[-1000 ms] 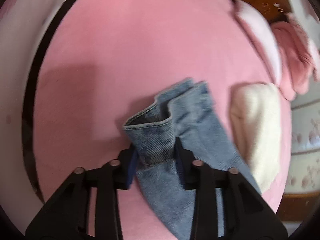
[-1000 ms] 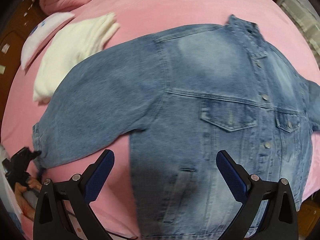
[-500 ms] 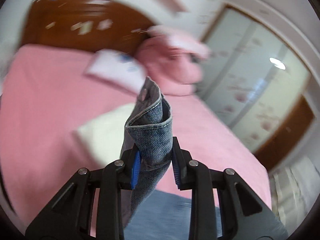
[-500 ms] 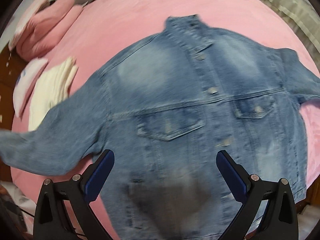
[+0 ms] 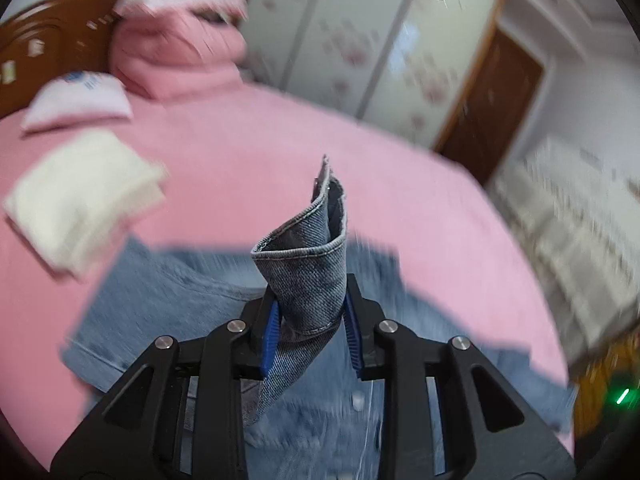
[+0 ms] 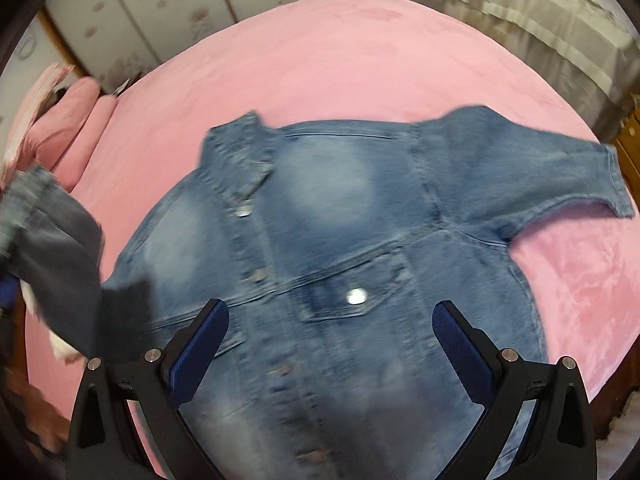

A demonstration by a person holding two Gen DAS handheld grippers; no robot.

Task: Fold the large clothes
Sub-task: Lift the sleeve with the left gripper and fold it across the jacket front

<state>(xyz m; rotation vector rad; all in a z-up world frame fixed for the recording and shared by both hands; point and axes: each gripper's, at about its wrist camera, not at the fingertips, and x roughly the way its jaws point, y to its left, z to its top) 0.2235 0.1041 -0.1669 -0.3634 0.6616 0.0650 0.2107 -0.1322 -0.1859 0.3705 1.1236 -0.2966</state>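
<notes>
A blue denim jacket (image 6: 340,248) lies front up on the pink bed (image 6: 360,60), its buttons running down the middle. My left gripper (image 5: 312,320) is shut on the cuff of one sleeve (image 5: 308,264) and holds it up above the jacket body (image 5: 160,304). In the right wrist view that lifted sleeve (image 6: 60,256) hangs blurred at the left edge. My right gripper (image 6: 328,344) hovers open over the jacket's lower front, nothing between its blue pads (image 6: 200,344). The other sleeve (image 6: 540,176) lies spread to the right.
A folded cream garment (image 5: 84,196) lies on the bed beyond the jacket, with a white pillow (image 5: 76,100) and stacked pink bedding (image 5: 180,44) by the wooden headboard (image 5: 44,48). Wardrobe doors (image 5: 360,40) and a curtain (image 6: 520,12) border the bed.
My left gripper lifted the sleeve cuff off the bed and swung it over the jacket body while rolling. My right gripper, still open, shifted over the jacket toward its right side.
</notes>
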